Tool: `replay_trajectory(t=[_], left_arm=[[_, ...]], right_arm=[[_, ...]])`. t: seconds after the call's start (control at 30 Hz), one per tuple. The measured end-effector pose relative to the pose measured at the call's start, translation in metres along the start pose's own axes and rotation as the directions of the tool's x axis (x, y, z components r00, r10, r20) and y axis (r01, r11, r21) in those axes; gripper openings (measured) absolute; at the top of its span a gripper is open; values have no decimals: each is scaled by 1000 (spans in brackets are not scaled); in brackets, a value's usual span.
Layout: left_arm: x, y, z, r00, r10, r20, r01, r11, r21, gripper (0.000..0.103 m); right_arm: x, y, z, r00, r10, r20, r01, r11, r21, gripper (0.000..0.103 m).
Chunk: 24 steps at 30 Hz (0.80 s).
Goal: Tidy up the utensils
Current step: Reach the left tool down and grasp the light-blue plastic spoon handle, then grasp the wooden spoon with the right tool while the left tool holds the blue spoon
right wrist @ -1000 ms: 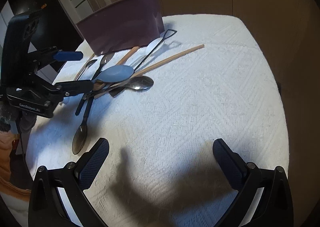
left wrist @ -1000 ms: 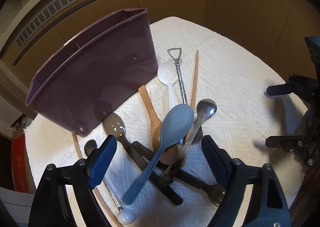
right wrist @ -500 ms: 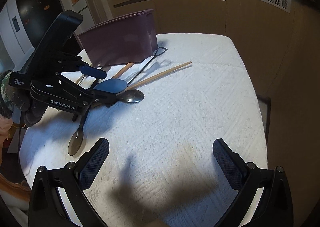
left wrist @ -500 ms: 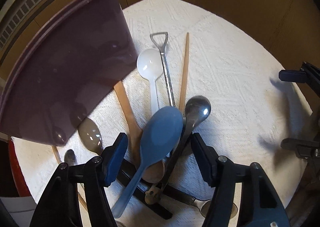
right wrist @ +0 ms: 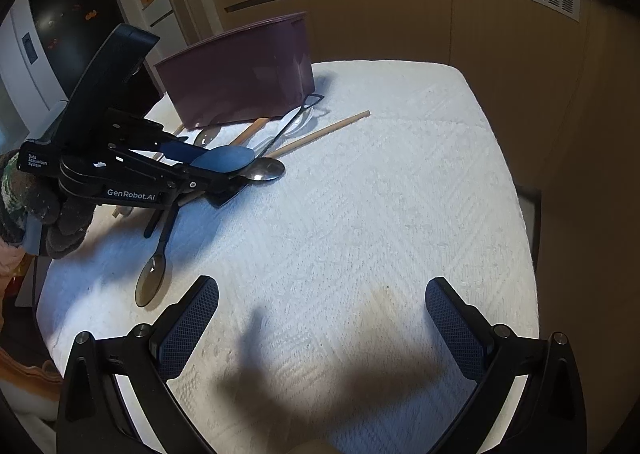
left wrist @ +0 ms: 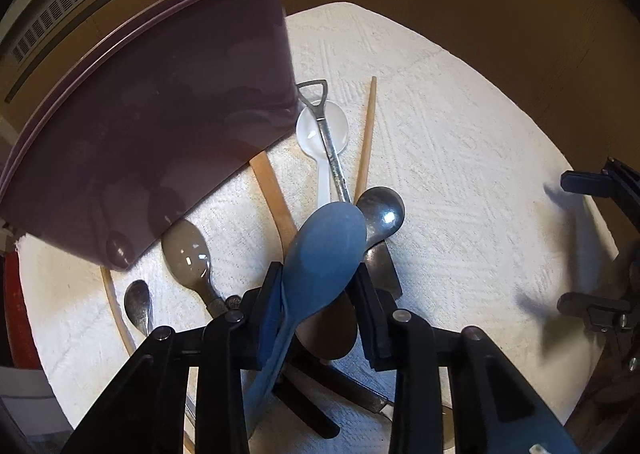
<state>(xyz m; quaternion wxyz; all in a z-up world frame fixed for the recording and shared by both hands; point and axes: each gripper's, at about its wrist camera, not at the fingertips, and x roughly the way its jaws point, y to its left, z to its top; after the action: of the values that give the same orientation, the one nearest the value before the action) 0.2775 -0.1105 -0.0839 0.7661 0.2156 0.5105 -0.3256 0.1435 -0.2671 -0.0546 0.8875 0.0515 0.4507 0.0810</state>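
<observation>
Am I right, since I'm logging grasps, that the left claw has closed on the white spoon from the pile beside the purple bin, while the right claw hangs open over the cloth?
Not quite: the left claw has closed on the blue spoon, as the left wrist view shows. The white spoon lies untouched beside the purple bin. The right claw does hang open over the cloth.

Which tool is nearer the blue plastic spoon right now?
Left. The left tool is closed around the blue plastic spoon in the utensil pile; the right tool hangs open over bare white cloth, well apart.
</observation>
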Motion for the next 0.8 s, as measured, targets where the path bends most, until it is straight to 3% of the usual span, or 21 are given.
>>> replay_trajectory(t=[0.17, 0.2, 0.23, 0.47, 0.67, 0.73, 0.8], left_arm=[[-21, 24, -23, 998, -2, 70, 10, 993, -119, 25], [-27, 27, -29, 997, 5, 83, 6, 991, -136, 18], [-32, 29, -35, 996, 13, 93, 1, 988, -154, 5], [-66, 55, -88, 989, 63, 132, -21, 955, -297, 5], [-93, 71, -124, 978, 107, 179, -16, 894, -448, 5], [-102, 78, -135, 973, 116, 201, -4, 875, -484, 5], [-109, 85, -147, 969, 119, 217, 10, 859, -512, 5]], right_arm=[[-5, 4, 2, 1000, -14, 4, 14, 1000, -7, 103], [-5, 5, 2, 1000, -17, 5, 17, 1000, -10, 103], [-6, 6, 3, 1000, -18, 5, 18, 1000, -14, 103], [-12, 25, 12, 1000, -21, 15, 21, 998, -53, 103], [-9, 61, 24, 1000, -25, 9, 26, 990, -136, 102], [-5, 76, 28, 1000, -1, -2, 0, 985, -174, 93], [4, 92, 33, 999, 28, -37, -35, 977, -209, 73]])
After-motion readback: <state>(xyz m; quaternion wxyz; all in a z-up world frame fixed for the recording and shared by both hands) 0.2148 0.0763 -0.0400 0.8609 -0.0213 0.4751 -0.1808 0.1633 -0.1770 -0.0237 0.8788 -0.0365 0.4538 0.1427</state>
